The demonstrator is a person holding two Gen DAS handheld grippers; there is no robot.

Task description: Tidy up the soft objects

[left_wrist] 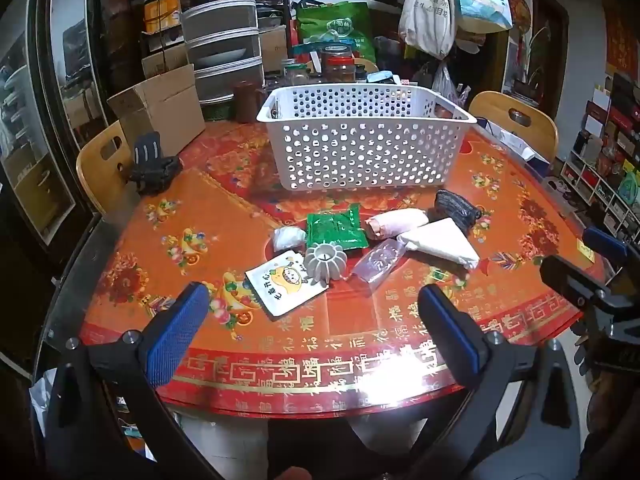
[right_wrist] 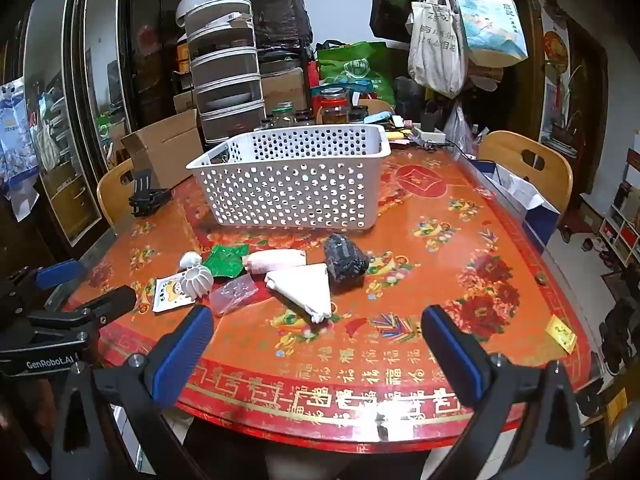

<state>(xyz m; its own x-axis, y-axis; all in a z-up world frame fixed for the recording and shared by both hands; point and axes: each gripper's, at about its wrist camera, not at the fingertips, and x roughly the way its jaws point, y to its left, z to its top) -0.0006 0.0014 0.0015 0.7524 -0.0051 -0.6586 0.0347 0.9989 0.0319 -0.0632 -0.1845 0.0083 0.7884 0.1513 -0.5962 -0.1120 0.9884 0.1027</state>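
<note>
A white perforated basket [left_wrist: 366, 142] [right_wrist: 294, 184] stands at the back of the red patterned table [left_wrist: 168, 216]. In front of it lie a green packet [left_wrist: 335, 229] [right_wrist: 226, 260], a pink roll [left_wrist: 396, 222] [right_wrist: 274, 261], a white folded cloth [left_wrist: 440, 242] [right_wrist: 306, 288], a dark knitted bundle [left_wrist: 456, 208] [right_wrist: 345, 262], a clear pouch [left_wrist: 378, 260] [right_wrist: 233, 293], a ribbed white ball [left_wrist: 326, 260] [right_wrist: 198, 280], a cartoon sachet [left_wrist: 286, 282] [right_wrist: 172, 294] and a small white wad [left_wrist: 288, 237] [right_wrist: 190, 259]. My left gripper [left_wrist: 314, 320] and right gripper [right_wrist: 318, 340] hover open near the table's front edge, nothing between their fingers.
A black clamp-like stand [left_wrist: 152, 168] sits at the table's left edge. Wooden chairs [left_wrist: 102, 164] [right_wrist: 528, 168] flank the table. A cardboard box [left_wrist: 160, 108], stacked drawers [left_wrist: 220, 40], jars [left_wrist: 338, 64] and hanging bags [left_wrist: 428, 8] crowd the back. A yellow tag [right_wrist: 562, 334] lies at right.
</note>
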